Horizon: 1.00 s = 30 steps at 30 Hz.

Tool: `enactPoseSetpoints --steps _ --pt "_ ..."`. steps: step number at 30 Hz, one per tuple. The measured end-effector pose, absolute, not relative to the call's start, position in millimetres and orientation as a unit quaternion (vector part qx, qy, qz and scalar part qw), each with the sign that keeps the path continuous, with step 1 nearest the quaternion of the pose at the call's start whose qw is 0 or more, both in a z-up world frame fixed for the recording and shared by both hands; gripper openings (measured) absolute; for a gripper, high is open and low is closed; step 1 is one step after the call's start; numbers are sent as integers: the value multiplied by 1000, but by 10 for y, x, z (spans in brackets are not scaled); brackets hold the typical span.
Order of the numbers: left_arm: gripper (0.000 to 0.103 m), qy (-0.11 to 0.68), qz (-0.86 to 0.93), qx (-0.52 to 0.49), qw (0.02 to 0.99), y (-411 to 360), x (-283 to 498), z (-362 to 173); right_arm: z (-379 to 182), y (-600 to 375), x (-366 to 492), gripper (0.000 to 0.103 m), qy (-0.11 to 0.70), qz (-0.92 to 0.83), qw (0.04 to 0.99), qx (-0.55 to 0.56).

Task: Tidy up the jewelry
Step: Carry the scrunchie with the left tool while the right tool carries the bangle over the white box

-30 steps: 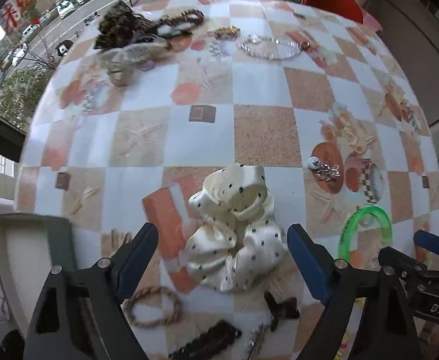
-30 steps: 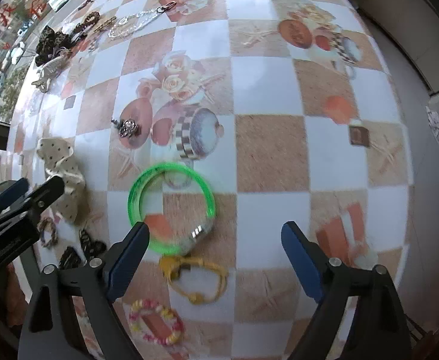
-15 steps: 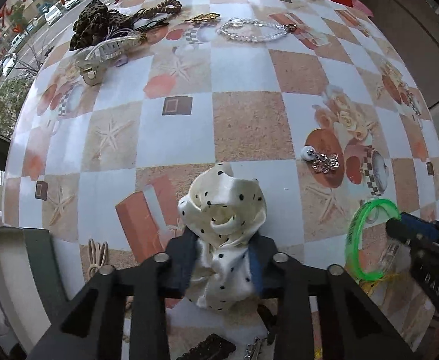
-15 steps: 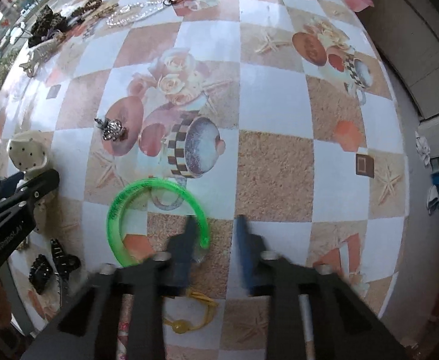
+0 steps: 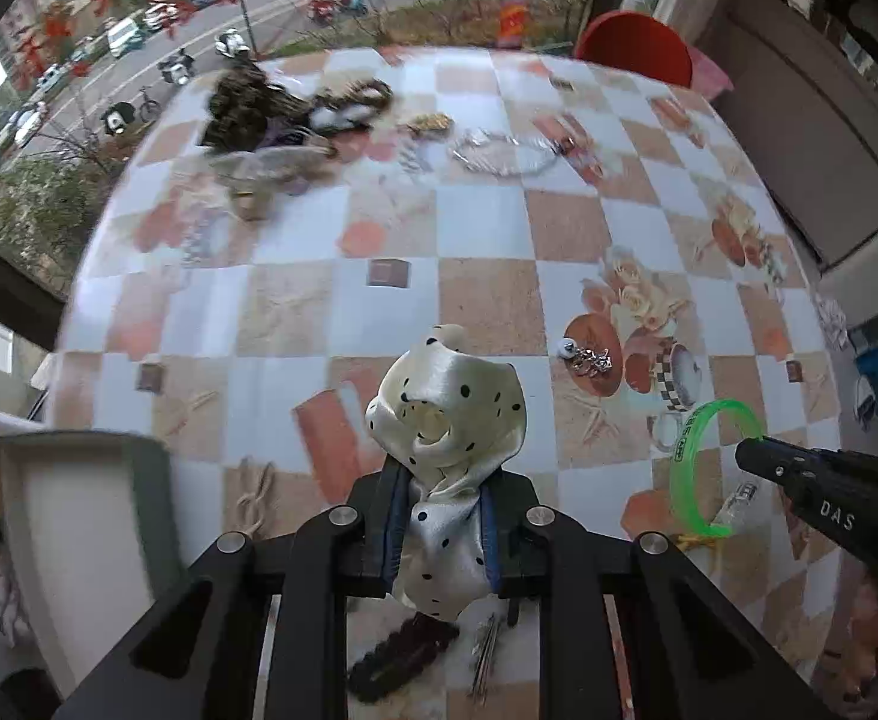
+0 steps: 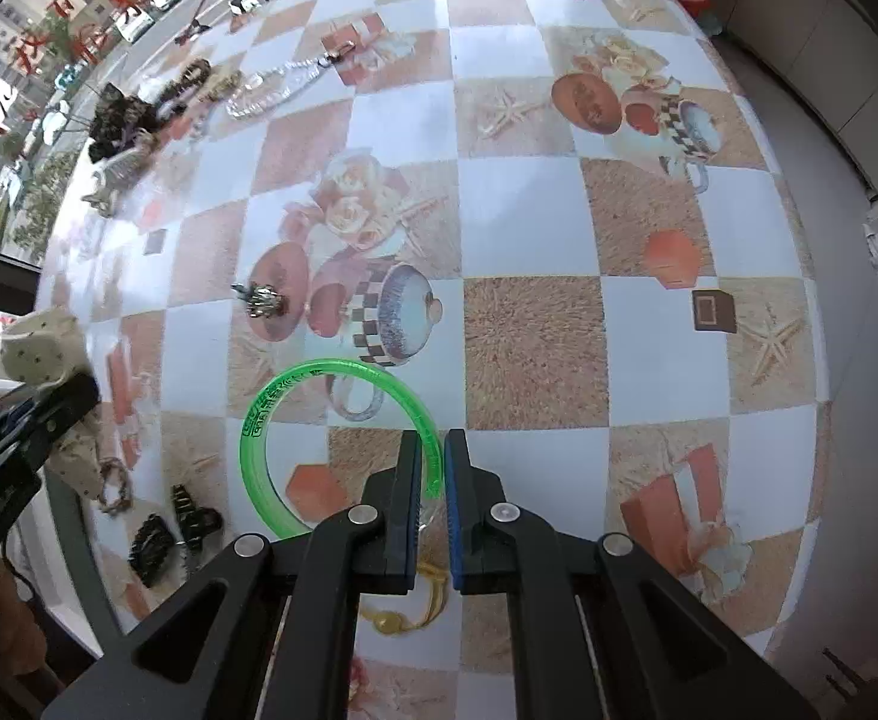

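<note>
The grey tray (image 5: 157, 516) sits at the table's near left edge, its white inside bare where visible; the left gripper (image 5: 439, 510) pinches one cream polka-dot scrunchie (image 5: 448, 414) between its jaws; the right gripper (image 6: 433, 468) clamps one green bangle (image 6: 271, 420) by its rim; one silver charm cluster (image 6: 265, 300) lies beyond; one clear bead necklace (image 5: 499, 153) farther.

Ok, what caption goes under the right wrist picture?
Right tool pinches the green bangle above the checkered table.
</note>
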<state>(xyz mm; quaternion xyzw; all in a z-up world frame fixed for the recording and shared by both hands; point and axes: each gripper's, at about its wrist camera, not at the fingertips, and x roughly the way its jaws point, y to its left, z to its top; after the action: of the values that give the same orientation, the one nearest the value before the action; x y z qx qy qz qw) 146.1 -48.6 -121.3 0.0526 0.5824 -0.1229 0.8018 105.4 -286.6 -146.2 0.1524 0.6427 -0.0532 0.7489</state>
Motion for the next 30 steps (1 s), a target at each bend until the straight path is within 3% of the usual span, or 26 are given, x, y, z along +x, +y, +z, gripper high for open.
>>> enactPoseSetpoints --steps 6,19,30 --pt "25 572 -91 13 815 -71 1168 -945 -1265 -2848 962 8 631 -40 758 159" --pt "25 579 -36 -10 814 1185 676 -935 -1095 -1484 775 8 630 14 757 173" --pt "25 578 29 -38 815 2213 873 -1148 -1118 68 1304 8 635 103 756 125"
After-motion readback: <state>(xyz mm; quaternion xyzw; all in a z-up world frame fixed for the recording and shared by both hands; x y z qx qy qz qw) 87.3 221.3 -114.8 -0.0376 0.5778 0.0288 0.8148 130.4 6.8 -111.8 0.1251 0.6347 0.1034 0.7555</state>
